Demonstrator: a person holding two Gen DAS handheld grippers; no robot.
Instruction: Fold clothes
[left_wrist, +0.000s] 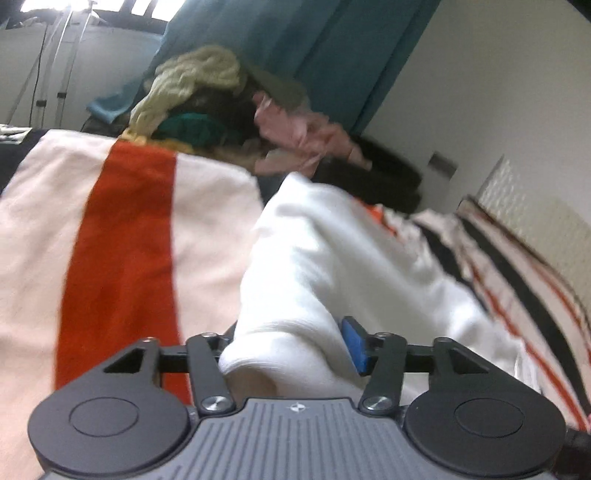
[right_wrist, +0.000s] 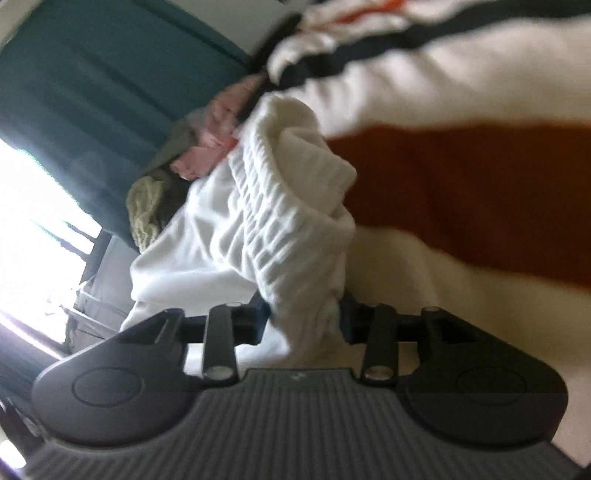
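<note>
A white garment (left_wrist: 332, 258) with a gathered elastic waistband (right_wrist: 266, 206) is held up over a striped cover (left_wrist: 122, 240). In the left wrist view my left gripper (left_wrist: 291, 347) is shut on a thick fold of the white fabric, and one blue fingertip (left_wrist: 356, 345) shows beside the cloth. In the right wrist view my right gripper (right_wrist: 304, 317) is shut on the bunched white cloth just below the waistband, which hides both fingertips. Both views are blurred by motion.
The cover has a broad orange stripe (right_wrist: 480, 184) on cream, with thin black and orange stripes (left_wrist: 517, 280) further right. A pile of clothes (left_wrist: 221, 103) in cream knit, green and pink sits behind, before a teal curtain (left_wrist: 314, 44). A bright window (right_wrist: 33, 221) is at left.
</note>
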